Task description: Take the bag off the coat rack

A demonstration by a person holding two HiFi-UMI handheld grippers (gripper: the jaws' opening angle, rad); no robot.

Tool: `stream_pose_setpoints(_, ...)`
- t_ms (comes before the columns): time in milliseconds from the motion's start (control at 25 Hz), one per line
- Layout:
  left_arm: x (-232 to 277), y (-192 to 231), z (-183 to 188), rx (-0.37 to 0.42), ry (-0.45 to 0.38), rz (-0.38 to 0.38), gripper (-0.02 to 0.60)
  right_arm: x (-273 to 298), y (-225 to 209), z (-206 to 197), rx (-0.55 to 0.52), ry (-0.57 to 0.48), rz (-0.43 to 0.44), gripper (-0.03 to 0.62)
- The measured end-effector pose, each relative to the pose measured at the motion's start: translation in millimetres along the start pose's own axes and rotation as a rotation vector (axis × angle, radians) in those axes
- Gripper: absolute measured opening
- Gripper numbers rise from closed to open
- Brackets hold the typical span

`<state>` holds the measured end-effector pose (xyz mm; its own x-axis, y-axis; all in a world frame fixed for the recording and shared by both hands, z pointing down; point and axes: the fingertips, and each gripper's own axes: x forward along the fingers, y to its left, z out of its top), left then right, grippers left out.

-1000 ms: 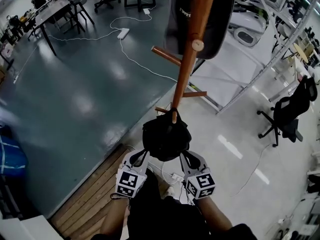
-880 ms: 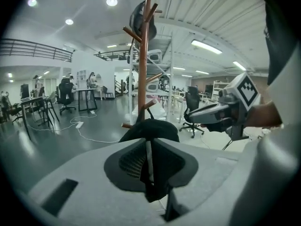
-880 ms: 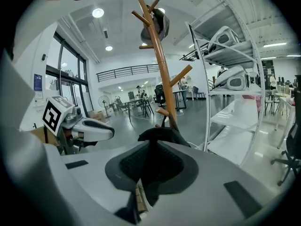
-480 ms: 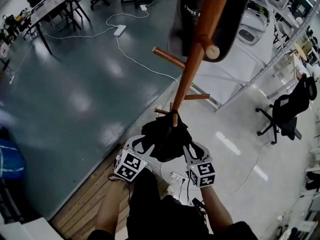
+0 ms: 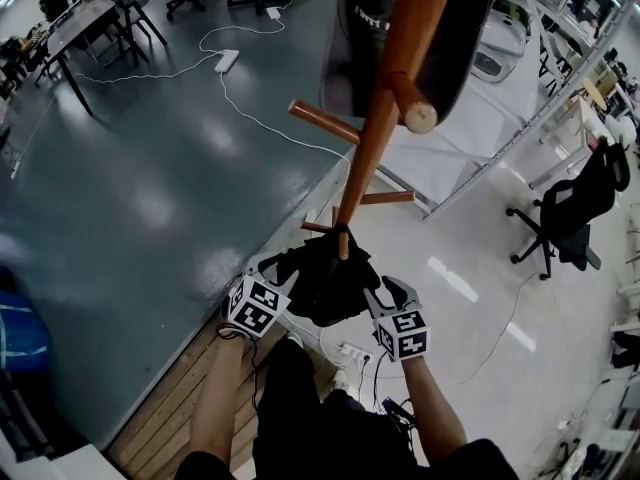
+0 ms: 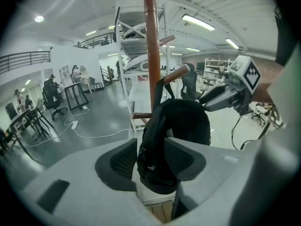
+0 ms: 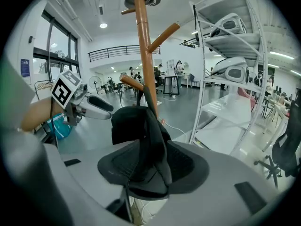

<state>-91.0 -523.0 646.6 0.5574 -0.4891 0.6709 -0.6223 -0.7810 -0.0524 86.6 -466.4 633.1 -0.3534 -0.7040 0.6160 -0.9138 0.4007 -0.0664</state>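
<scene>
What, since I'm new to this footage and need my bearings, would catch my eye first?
A tall wooden coat rack rises through the middle of the head view, with a black bag hanging from a low peg. The left gripper and right gripper flank the bag from below. Their jaws have just been opening and stand apart, with the bag between them but not pressed.
</scene>
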Motion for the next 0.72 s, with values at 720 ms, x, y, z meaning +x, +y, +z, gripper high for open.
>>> stream_pose_setpoints(720, 47.2, 7.6, -23.5, -0.034, 0.080, -0.014, 0.193, 23.6, -7.8, -17.3, 0.033, 0.061, 0.009, 0.152)
